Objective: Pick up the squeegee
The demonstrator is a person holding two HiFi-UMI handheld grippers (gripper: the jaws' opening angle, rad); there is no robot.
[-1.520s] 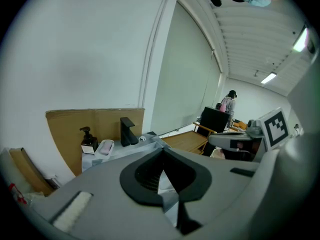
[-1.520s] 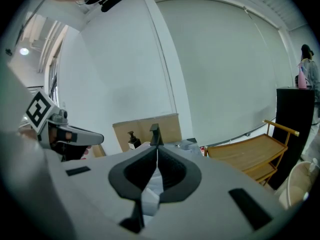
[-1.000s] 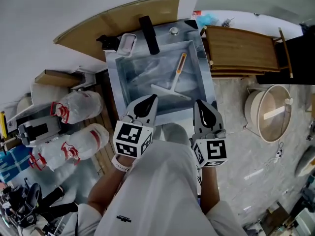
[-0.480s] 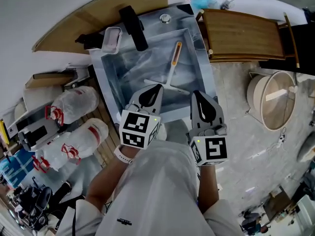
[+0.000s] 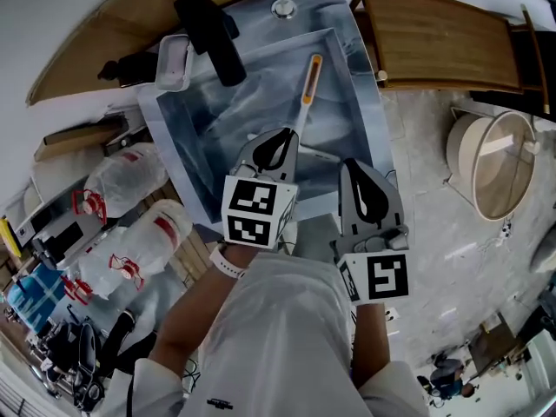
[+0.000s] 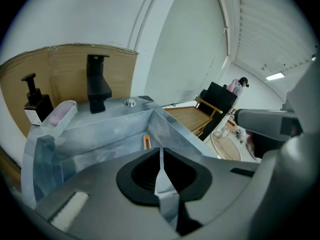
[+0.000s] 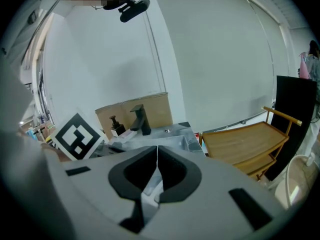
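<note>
Scene: a person stands at a grey sink (image 5: pixel 170 127) with a gripper in each hand; the head view looks steeply down.
Squeegee: the squeegee (image 5: pixel 306 89) lies flat on the sink floor, not gripped. Its orange-tipped handle points to the far wall. The blade end lies toward the person, partly hidden behind the left gripper in the head view.
Left gripper: the left gripper (image 5: pixel 280 144) is over the sink, above the blade end of the squeegee — contact with it cannot be told. In the left gripper view only the orange handle tip shows past the fingers.
Left fingers: pressed together tip to tip, nothing between them.
Right gripper: the right gripper (image 5: pixel 356 176) is beside the left one and nearer the person, over the sink's near right rim.
Right fingers: closed on each other, empty.
Faucet: a black faucet (image 5: pixel 211 35) stands on the far rim, spout over the basin.
Soap dish: a white soap dish (image 5: pixel 173 62) sits just left of the faucet with something pale pink in it.
Pump bottle: a black pump bottle (image 5: pixel 117 69) stands left of the soap dish, against the board.
Board: a brown board (image 5: pixel 95 55) stands upright behind the sink.
Knob: a round metal knob (image 5: pixel 282 8) sits on the far rim, right of the faucet.
Right of sink: a wooden rack (image 5: pixel 434 46) stands just beside the sink, and a round wooden tub (image 5: pixel 499 163) sits on the floor, apart from it.
Left of sink: clear plastic bags (image 5: pixel 130 185) with red print — two of them, one nearer the person.
</note>
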